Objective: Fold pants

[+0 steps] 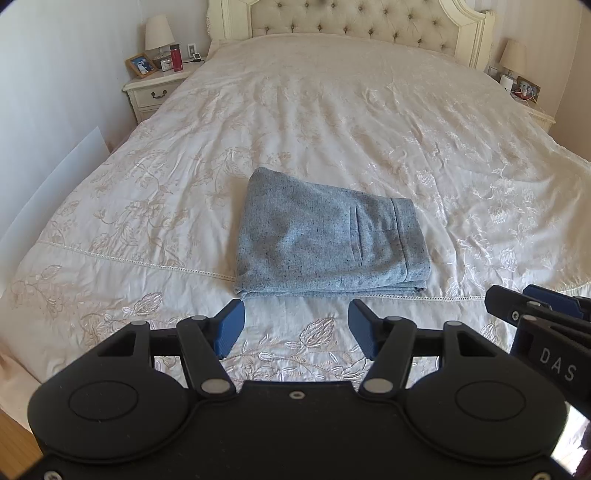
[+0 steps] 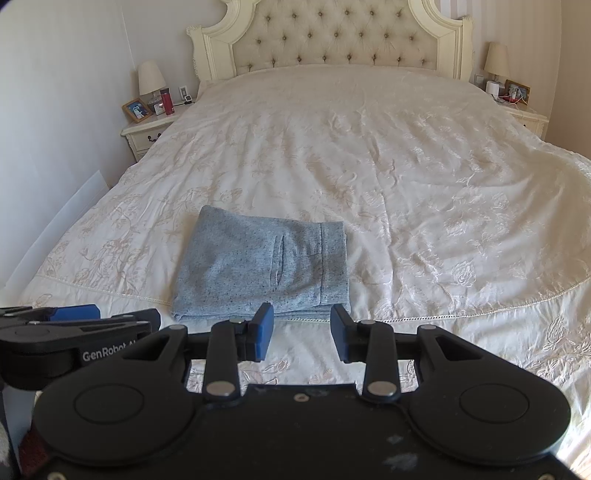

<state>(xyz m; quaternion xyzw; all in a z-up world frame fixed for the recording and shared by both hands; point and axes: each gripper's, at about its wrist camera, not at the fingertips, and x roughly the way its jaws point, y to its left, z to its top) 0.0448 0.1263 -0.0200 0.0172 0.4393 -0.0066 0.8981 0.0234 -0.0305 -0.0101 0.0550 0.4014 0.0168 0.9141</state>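
Looking along our two tools, we see the left gripper [image 1: 295,330] with its blue fingers [image 1: 231,328] spread wide and nothing between them. Just beyond those fingertips, a little past the gap and not touching either pad, lie the pants [image 1: 328,236], a speckled grey-blue bundle folded into a compact stack. Its layered edge faces the fingers, and the waistband and a pocket slit sit on top toward the right-hand finger's side. The pants rest on the bed [image 1: 332,110], whose cream embroidered cover spreads out ahead of the fingers up to a tufted headboard [image 1: 354,22].

Off to the left of the left fingers, well beyond them, stands a nightstand [image 1: 155,92] with a lamp [image 1: 159,35], a framed photo [image 1: 141,65] and a red bottle [image 1: 176,57].

Our right gripper [image 2: 302,332] is also parted, its fingers [image 2: 263,332] a moderate way apart and holding nothing. From this side the pants [image 2: 258,266] lie just ahead of the left-hand finger and stretch away to its left, with their near edge just past the fingertips. Far off to the right of these fingers is a second nightstand [image 2: 528,118] with another lamp [image 2: 496,59].
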